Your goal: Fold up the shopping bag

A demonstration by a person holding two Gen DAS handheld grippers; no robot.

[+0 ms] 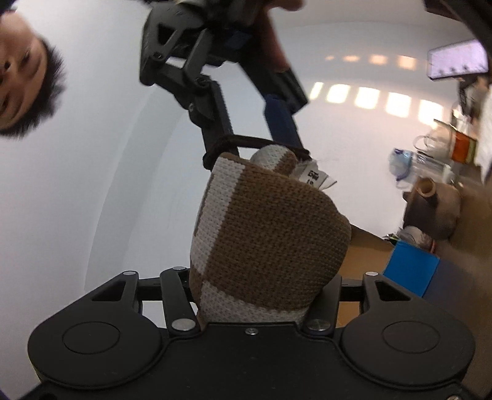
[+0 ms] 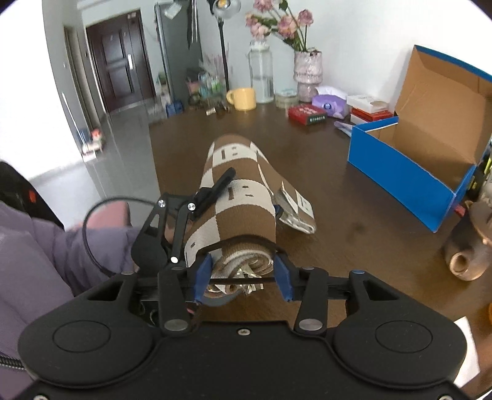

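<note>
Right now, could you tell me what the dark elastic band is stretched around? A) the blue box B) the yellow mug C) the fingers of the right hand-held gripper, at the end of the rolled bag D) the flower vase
C: the elastic band loops over both blue fingers of the right hand-held gripper at the end of the rolled knitted bag.

- shopping bag [image 2: 236, 200]: knit, brown and cream-white checker blocks with small dark dashes; white label with black print [image 1: 315, 178]
- elastic band [image 2: 243, 239] round the roll: black
- right hand-held gripper [image 2: 243, 274]: black frame, blue finger pads [image 2: 282, 272]
- left hand-held gripper [image 1: 256, 289]: black frame
- table [image 2: 338, 209]: dark brown wood grain
- box [image 2: 412, 154]: bright blue outside, plain tan cardboard inside
- mug [image 2: 243, 98]: yellow
- flowers [image 2: 283, 21]: dusty pink, green stems
- sleeve [image 2: 46, 255]: pale purple
- packet [image 2: 307, 114]: red
</note>
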